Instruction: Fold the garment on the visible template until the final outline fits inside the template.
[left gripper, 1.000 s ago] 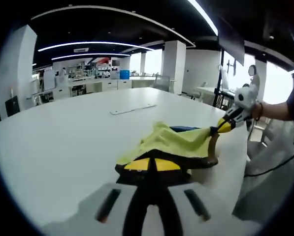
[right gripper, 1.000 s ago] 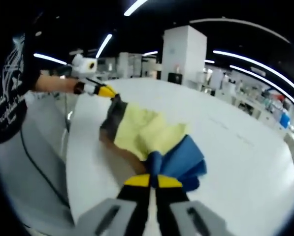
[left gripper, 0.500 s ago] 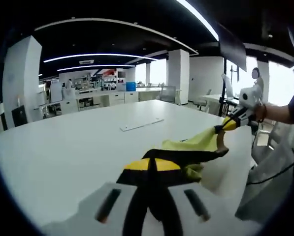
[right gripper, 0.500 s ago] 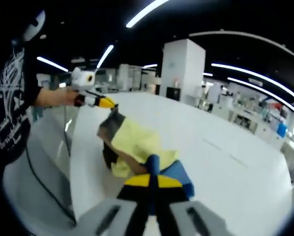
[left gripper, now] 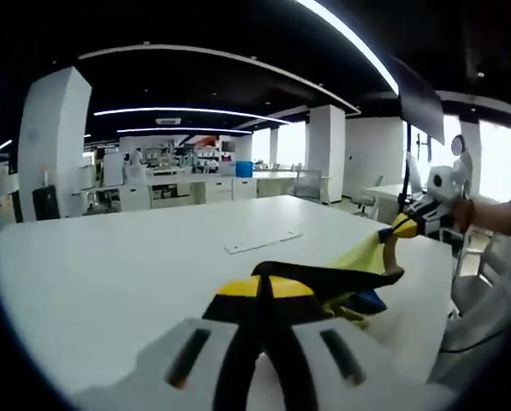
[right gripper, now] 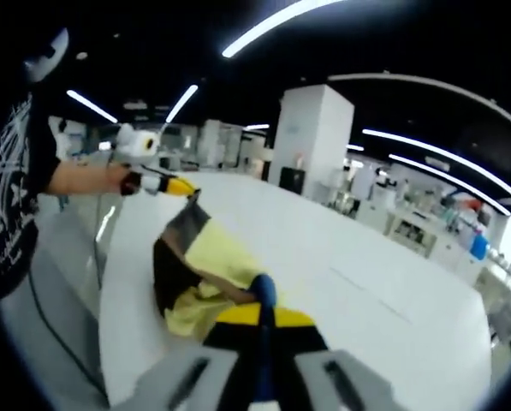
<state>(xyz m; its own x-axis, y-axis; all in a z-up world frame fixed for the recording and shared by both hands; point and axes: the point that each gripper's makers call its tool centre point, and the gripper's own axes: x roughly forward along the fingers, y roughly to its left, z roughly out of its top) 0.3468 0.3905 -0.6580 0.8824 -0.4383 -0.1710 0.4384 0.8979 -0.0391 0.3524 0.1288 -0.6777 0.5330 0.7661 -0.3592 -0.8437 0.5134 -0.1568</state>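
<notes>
- Left gripper view: the left gripper (left gripper: 264, 288) jaws pinch the yellow and black shirt (left gripper: 349, 272) above the white desk (left gripper: 109, 274).
- A flat white strip (left gripper: 262, 242) lies farther back on the desk.
- Right gripper view: the right gripper (right gripper: 264, 318) jaws pinch the shirt's blue part.

- My left gripper (left gripper: 265, 287) has black jaws capped in yellow, on a pale grey body with two dark slots.
- My right gripper (right gripper: 262, 317) looks the same.
- I wear a black T-shirt (right gripper: 11, 184) with a white line print.
</notes>
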